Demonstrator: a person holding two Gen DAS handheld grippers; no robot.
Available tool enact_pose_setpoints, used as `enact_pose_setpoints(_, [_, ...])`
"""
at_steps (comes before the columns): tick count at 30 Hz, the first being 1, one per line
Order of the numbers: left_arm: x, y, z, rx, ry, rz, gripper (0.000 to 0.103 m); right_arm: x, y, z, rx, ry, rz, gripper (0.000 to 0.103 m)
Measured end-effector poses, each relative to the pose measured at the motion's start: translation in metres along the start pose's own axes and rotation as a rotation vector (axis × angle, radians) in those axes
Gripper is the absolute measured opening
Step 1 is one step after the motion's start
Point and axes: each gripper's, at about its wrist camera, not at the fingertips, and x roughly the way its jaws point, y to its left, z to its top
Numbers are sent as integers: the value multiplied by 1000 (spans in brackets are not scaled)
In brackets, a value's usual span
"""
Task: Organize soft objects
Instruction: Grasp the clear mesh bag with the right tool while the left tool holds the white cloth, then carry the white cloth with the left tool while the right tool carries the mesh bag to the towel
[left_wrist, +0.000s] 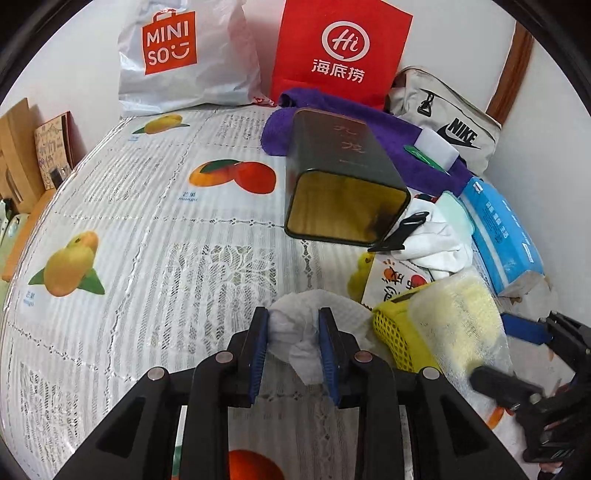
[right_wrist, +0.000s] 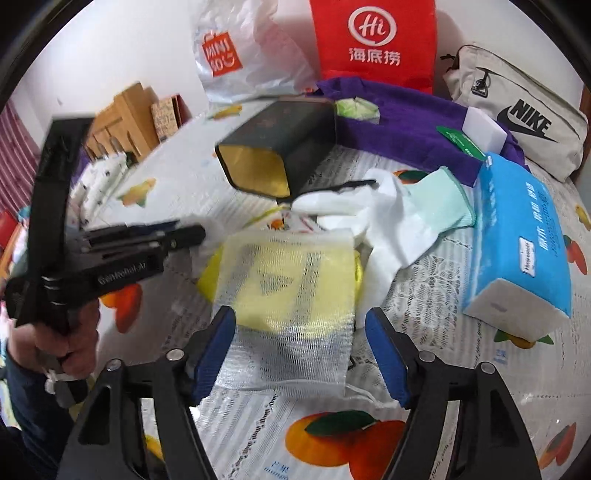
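**Crumpled tissue gripped on the left, mesh-wrapped sponge between wide jaws on the right**

While the left gripper (left_wrist: 293, 332) pinches one crumpled white tissue (left_wrist: 295, 332) between its two blue pads, its jaws stand narrow, closed on the wad, just above the fruit-printed cloth on the bench (left_wrist: 147, 221). To its right lies one yellow sponge in white netting (left_wrist: 454, 321), beside one yellow mesh pouch (left_wrist: 391, 332).

The right gripper (right_wrist: 301, 339) has its jaws wide apart, and the sponge in netting (right_wrist: 291, 291) sits between them at the near edge. Neither pad presses on it, as far as the right wrist view shows. A hand (right_wrist: 70, 343) at the left of that view holds the other gripper's handle.

Farther off, near the middle, one dark tin (left_wrist: 343, 177) lies on its side with its open gold mouth toward the cameras. Right of it are one white cloth (right_wrist: 388, 229), one pale green glove (right_wrist: 447, 199) and one blue tissue pack (right_wrist: 521, 236). One purple towel (right_wrist: 406, 125) runs along the far side, carrying one white block (right_wrist: 485, 129) and one green card (right_wrist: 460, 142). Against the far wall stand two bags, one white (left_wrist: 184, 55) and one red (left_wrist: 340, 48), with one beige pouch (right_wrist: 517, 107) at the far right.
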Motion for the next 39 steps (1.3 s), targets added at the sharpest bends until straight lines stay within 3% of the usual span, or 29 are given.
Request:
enact_pose_setpoints(1, [1, -1, 0, 3, -6, 1, 27, 2, 1, -1, -6, -3, -14, 52])
enact_pose_setpoints(2, [1, -1, 0, 2, -11, 3, 27, 3, 1, -2, -14, -4, -29, 38])
enact_pose_setpoints(6, [1, -1, 1, -18, -21, -3, 27, -8, -5, -8, -34, -39, -52, 31])
enact_pose_setpoints(16, [2, -8, 0, 15, -26, 17, 33, -33, -44, -20, 19, -34, -63, 30])
enact_pose_setpoints(20, [1, -9, 0, 17, -21, 7, 33, -32, -63, -23, 90, -27, -58, 34])
enact_pose_setpoints(22, [1, -9, 0, 17, -20, 2, 33, -35, -64, -23, 97, -37, -54, 31])
enact_pose_setpoints(24, [0, -9, 0, 14, -18, -4, 33, -39, -62, -23, 82, -44, -57, 17])
enact_pose_setpoints(29, [-6, -5, 1, -11, -17, -66, 26, -54, -59, -22, 70, -89, -47, 14])
enact_pose_setpoints(39, [-23, -6, 4, 5, -38, -50, 25, -80, -73, -30, 93, -134, -39, 6])
